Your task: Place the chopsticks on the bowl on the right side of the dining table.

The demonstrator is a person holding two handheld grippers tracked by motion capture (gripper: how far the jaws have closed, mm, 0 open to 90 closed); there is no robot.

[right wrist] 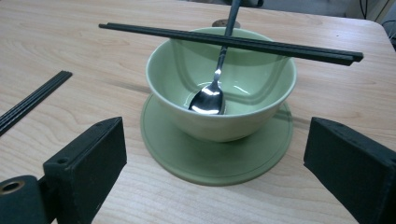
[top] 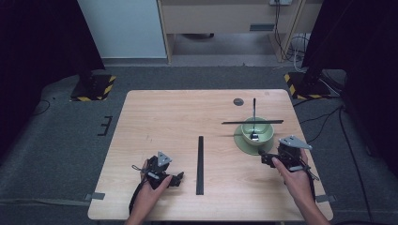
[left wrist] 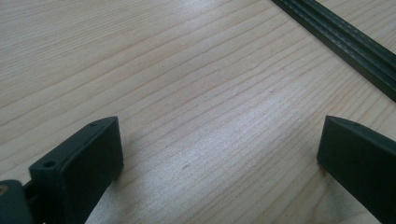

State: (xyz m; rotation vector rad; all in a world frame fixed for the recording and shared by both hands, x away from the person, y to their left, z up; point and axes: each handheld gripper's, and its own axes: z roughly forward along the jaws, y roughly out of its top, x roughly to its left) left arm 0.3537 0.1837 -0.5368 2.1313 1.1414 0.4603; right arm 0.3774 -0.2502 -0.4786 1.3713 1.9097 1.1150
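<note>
Across the middle of the high view, a light wooden table point(top: 164, 117). Right of centre on it, a flat green plate point(top: 244, 145) carrying a green bowl point(top: 261, 129) (the bowl sits squarely on the plate, seen large at the centre of the right gripper view). Inside the bowl, a metal spoon point(right wrist: 208, 99), its scoop resting on the bottom and its dark handle leaning up over the far rim toward the top of the frame. Across the bowl's rim, lying level from left to right, a pair of black chopsticks point(right wrist: 233, 43). Lower centre of the high view, flat on the wood and well apart from the bowl, a second pair of chopsticks point(top: 200, 164). Lower right, just beside the plate, the right gripper point(top: 268, 157), jaws spread wide and empty. Lower left, the left gripper point(top: 177, 179), jaws likewise wide apart over bare wood, gripping nothing.
</note>
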